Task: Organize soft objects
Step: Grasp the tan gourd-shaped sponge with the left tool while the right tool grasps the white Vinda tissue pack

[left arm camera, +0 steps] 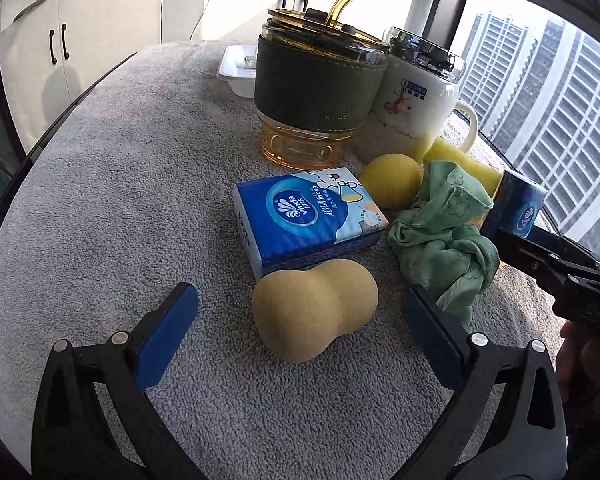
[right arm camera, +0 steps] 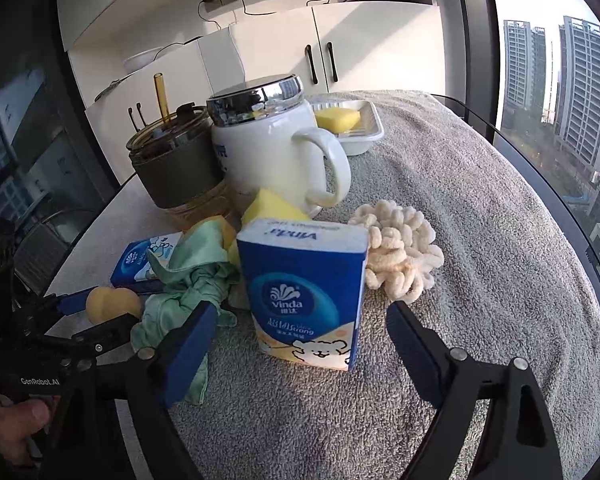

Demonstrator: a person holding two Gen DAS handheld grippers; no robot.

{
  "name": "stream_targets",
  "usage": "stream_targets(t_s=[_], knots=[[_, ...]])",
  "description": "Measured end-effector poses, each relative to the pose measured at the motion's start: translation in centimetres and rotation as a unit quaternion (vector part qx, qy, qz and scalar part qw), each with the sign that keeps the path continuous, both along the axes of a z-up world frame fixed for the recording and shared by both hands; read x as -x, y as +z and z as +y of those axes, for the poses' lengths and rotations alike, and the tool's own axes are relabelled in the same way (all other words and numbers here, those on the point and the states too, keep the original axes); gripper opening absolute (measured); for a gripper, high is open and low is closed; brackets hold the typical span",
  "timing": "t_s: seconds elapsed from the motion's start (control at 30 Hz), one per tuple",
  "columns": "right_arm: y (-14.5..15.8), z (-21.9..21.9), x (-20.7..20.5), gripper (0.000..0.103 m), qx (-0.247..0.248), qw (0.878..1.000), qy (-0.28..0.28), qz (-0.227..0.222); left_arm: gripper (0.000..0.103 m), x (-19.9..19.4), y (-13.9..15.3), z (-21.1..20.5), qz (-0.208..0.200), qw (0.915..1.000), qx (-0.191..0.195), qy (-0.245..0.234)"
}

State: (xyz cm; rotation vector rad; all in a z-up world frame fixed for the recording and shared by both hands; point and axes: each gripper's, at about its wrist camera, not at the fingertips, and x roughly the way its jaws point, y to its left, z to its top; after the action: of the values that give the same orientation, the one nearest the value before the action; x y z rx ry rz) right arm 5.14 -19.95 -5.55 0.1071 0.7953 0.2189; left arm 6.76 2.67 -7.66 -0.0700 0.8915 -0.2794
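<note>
A tan sponge (left arm camera: pixel 314 310) is lying on the grey towel (left arm camera: pixel 120 200), sitting between the spread fingers of the left gripper (left arm camera: pixel 302 308), untouched. Behind it a flat tissue pack (left arm camera: pixel 306 220) is lying beside a crumpled green cloth (left arm camera: pixel 444 236). The right gripper (right arm camera: pixel 300 332) is standing spread around an upright tissue pack (right arm camera: pixel 306 292), pads apart from it, near a white mug (right arm camera: pixel 276 152).

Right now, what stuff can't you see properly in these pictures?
- White tray, left wrist view: mostly behind the amber cup, so its contents are hidden.
- Flat tissue pack, right wrist view: half covered by the green cloth.
- Yellow sponge, left wrist view: lower part hidden by the cloth.
- White mug, both views: its steel lid hides what is inside.
</note>
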Motion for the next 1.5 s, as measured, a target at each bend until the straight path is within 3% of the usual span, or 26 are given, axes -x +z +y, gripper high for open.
stream_targets(t_s=[0.07, 0.3, 0.37, 0.5, 0.6, 0.73, 0.9, 1.5], knots=[[-0.2, 0.0, -0.1, 0.079, -0.001, 1.000, -0.001, 0.003, 0.103, 0.0, 0.1, 0.0, -0.001, 1.0000, 0.005, 0.002], [-0.3, -0.1, -0.4, 0.079, 0.001, 1.000, -0.005, 0.002, 0.102, -0.1, 0.3, -0.2, -0.004, 1.0000, 0.004, 0.004], [-0.4, 0.0, -0.5, 0.070, 0.002, 1.000, -0.001, 0.003, 0.102, 0.0, 0.2, -0.2, -0.006, 1.0000, 0.003, 0.005], [-0.6, 0.1, -0.5, 0.061, 0.004, 1.000, 0.003, 0.007, 0.099, 0.0, 0.2, 0.0, -0.010, 0.9999, 0.009, 0.007], [-0.5, 0.1, -0.3, 0.058, 0.004, 1.000, 0.003, 0.005, 0.088, 0.1, 0.2, 0.1, -0.013, 0.9999, 0.006, 0.008], [-0.5, 0.3, -0.1, 0.056, 0.006, 1.000, 0.008, 0.001, 0.064, 0.1, 0.3, 0.2, -0.015, 0.9998, 0.007, 0.005], [-0.3, 0.5, 0.4, 0.056, 0.009, 1.000, 0.015, -0.004, 0.053, 0.4, 0.5, 0.0, -0.015, 0.9999, 0.008, -0.002], [1.3, -0.8, 3.0, 0.054, -0.004, 1.000, 0.027, -0.001, 0.051, 2.4, 2.1, 0.4, -0.023, 0.9991, 0.032, -0.015]])
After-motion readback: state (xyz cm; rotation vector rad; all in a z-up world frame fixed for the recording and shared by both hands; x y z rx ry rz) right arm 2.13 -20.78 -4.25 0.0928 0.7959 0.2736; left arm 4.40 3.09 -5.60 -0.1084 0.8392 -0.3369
